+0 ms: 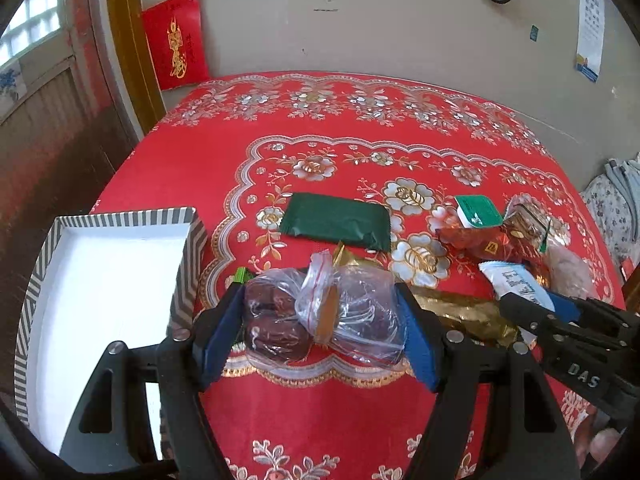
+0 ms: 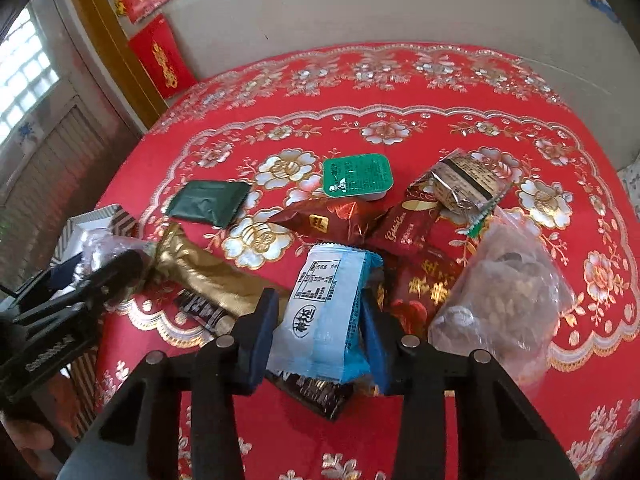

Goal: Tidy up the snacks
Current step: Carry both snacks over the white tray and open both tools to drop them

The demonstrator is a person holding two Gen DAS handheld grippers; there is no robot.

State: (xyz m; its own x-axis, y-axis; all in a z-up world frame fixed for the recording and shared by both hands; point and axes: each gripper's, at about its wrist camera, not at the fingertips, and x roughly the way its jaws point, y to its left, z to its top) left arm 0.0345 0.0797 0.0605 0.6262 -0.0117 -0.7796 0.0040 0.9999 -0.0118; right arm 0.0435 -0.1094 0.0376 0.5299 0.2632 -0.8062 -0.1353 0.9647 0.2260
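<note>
Snacks: one green packet [image 1: 336, 221], one green-lidded cup [image 2: 357, 176], one gold pack [image 2: 208, 276]. Left claw [image 1: 320, 320] clamps a zip bag [image 1: 320, 316]; right claw [image 2: 320, 320] grips a blue packet [image 2: 324, 312].

left wrist: close, angled down, left side | right wrist: same, right | shared: tablecloth [image 1: 320, 128], green packet [image 2: 208, 202]
</note>
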